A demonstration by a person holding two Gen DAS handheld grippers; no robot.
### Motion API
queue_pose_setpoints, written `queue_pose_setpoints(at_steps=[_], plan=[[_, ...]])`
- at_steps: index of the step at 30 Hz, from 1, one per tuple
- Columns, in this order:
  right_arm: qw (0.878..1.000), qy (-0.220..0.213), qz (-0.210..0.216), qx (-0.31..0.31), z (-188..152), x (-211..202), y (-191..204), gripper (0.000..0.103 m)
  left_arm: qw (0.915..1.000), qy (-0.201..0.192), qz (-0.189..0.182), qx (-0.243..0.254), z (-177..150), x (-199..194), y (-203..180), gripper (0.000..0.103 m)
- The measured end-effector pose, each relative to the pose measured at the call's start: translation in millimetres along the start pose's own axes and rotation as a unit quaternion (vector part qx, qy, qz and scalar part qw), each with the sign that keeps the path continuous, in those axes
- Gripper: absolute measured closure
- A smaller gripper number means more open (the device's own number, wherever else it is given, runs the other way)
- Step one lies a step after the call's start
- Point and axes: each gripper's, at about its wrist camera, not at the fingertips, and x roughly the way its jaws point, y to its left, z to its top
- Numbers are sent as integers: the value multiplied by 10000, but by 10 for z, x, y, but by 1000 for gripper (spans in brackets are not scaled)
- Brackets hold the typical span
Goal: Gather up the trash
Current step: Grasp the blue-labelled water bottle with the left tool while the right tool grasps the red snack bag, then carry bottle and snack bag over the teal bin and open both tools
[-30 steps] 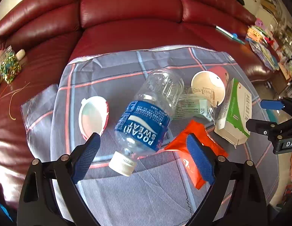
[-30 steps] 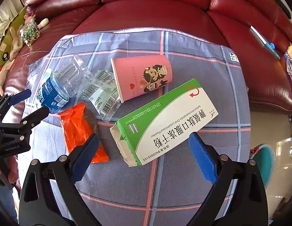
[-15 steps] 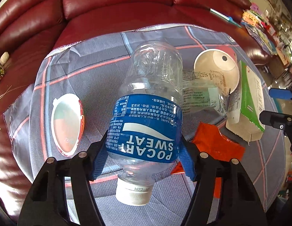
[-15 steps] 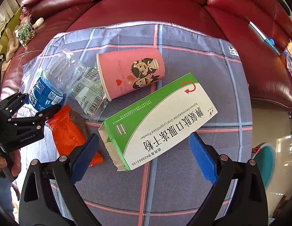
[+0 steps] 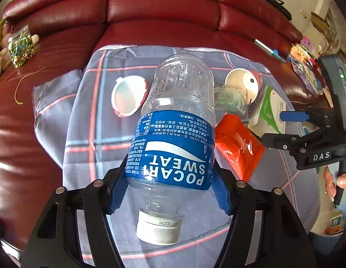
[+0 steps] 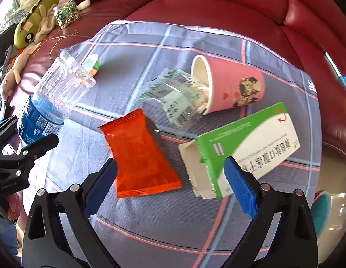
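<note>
You are gripping the bottle [image 5: 173,134] with your left gripper [image 5: 170,192], fingers clamped on its label, raising it above the cloth [image 6: 173,218]. Your right gripper [image 6: 170,185] is hanging wide open, empty, over the wrapper [image 6: 139,154] beside the box [image 6: 244,147]; be lifting steadily, since thin plastic may be slipping.

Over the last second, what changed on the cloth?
The left gripper closed on the Pocari Sweat bottle and lifted it off the cloth. The right gripper, open, shifted left toward the orange packet. Pink cup and green box stayed put.
</note>
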Motion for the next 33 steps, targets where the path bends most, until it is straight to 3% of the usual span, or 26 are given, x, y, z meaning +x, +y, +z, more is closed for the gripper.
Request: queue_pose_setpoints(at_steps=[7,12,15,16,19,27,33], plan=[[9985,95,115,-531,60,201,394,12,9995,-5,-57,-317,-313,-145,153,36],[9973,323,102,-646,37,421,457,23,9993,52,-67,-376,-395,-124,169,36],[9975,391,110,-574,6,484,430,42,9991,75,-55,-403,-430,-111,162,36],[9977,354,162,-561,-2,462,420,54,9991,77,-52,-416,-436,-112,157,36],[9977,337,285,-521,-32,374,406,62,9991,61,-57,-421,-437,-129,118,36],[9981,-24,508,-357,-238,-101,267,65,9997,-73,-80,-214,-394,-284,-192,36],[9976,-455,530,-5,-492,-587,-116,65,9995,-204,-198,106,-303,-409,-667,36]])
